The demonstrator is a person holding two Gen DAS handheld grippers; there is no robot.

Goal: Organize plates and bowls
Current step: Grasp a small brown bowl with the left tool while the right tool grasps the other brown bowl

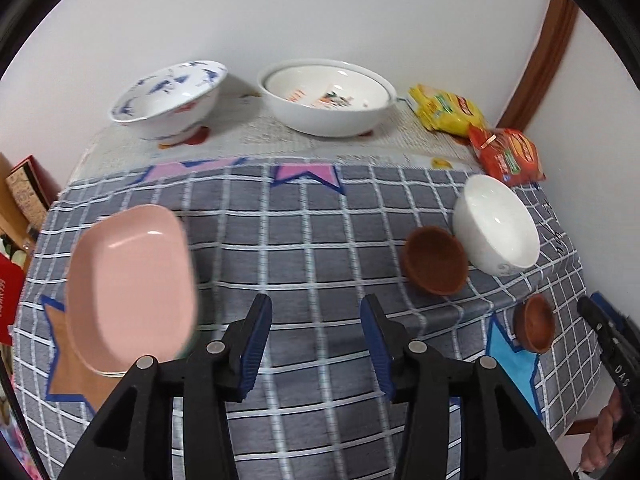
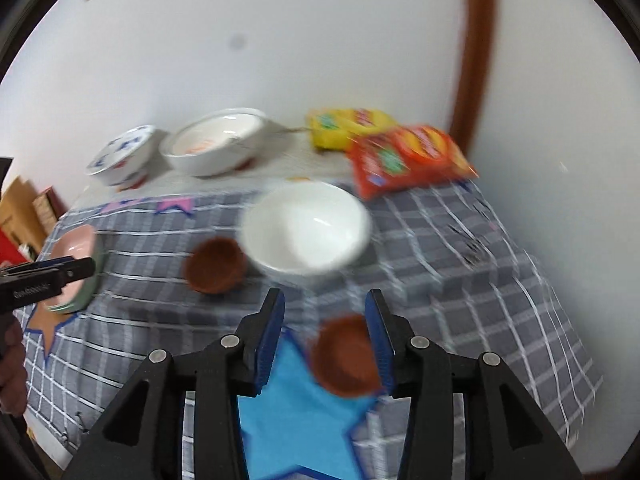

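Two grippers hover low over the bench (image 1: 320, 248), and the sorting looks barely begun: judging by how the dishes lie scattered, none is yet gathered with its like. Nearest, the right gripper (image 2: 325, 340) has its jaws apart around a small brown bowl (image 2: 346, 362) that sits at the edge of a blue star patch (image 2: 288, 420); the bowl lies close to the right-hand jaw, though motion blur hides whether they touch, and nothing is clamped. The left gripper (image 1: 316, 344) also has its jaws apart and empty, above bare checked cloth, pointing toward the far wall. Just to its left rests a pink oval dish (image 1: 130, 288), which in the right wrist view appears to sit in a green one beneath it, perhaps one stack already made. Farther out, a second brown bowl (image 1: 436, 260) stands just beside a plain white bowl (image 1: 496, 224). At the back, near the wall, a blue-patterned bowl (image 1: 168, 96) and a large white printed bowl (image 1: 328, 98) stand apart from each other, with a yellow snack packet (image 1: 446, 110) and a red snack packet (image 1: 506, 156) toward the corner. The likely remainder: nesting the two brown bowls and grouping the white and patterned ones.
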